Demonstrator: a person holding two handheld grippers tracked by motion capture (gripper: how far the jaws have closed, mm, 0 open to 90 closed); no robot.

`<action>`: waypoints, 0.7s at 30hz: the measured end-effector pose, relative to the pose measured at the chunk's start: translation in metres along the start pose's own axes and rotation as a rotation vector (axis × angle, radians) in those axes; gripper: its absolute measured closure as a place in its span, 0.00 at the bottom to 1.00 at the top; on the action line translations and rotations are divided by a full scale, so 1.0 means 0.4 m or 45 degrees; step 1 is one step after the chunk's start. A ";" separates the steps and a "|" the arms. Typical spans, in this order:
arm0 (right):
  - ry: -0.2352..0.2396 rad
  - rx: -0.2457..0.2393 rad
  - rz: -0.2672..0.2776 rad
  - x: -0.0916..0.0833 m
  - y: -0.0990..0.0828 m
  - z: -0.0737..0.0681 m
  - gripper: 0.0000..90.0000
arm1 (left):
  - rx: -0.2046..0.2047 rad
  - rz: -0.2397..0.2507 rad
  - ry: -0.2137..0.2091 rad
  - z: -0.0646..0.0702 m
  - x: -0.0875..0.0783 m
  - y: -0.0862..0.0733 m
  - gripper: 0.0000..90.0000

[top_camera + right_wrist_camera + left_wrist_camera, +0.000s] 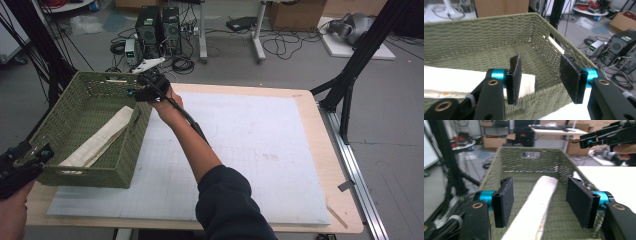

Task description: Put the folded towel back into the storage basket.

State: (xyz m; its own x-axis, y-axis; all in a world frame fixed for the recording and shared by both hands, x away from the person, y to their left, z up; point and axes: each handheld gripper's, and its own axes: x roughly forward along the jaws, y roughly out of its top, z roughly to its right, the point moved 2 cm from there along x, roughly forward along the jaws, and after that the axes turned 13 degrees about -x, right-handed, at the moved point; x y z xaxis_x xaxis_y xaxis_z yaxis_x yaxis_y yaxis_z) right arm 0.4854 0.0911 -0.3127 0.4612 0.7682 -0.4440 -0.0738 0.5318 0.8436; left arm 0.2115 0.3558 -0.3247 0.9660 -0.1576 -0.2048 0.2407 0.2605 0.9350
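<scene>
Right claw (539, 80) agape over green basket (474, 37); folded cloth (456, 82) inside.

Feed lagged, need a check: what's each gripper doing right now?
Left gripper: open, holding nothing.
Right gripper: open, jaws either side of the green woven basket's wall.

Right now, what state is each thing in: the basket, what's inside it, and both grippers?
Green woven basket: upright at the table's left edge, overhanging it.
Folded cream cloth: lying lengthwise inside the basket.
Left gripper: open, at the basket's near end, jaws either side of the cloth.
Right gripper: open, at the basket's far right corner.
</scene>
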 end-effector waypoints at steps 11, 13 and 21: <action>-0.001 0.096 0.043 -0.148 -0.069 0.035 0.33 | -0.060 -0.035 -0.239 0.102 0.067 -0.016 0.21; -0.007 0.101 0.044 -0.174 -0.085 0.042 0.32 | -0.036 -0.058 -0.265 0.122 0.081 -0.021 0.20; -0.045 0.159 0.017 -0.274 -0.171 0.062 0.23 | -0.009 -0.099 -0.393 0.202 0.128 -0.041 0.21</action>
State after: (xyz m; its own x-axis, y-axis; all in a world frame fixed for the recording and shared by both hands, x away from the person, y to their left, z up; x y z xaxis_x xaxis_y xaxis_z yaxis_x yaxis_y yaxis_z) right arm 0.4617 -0.0383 -0.3144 0.4922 0.7605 -0.4236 0.0297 0.4716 0.8813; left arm 0.2496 0.2664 -0.3272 0.8707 -0.4588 -0.1773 0.3148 0.2428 0.9176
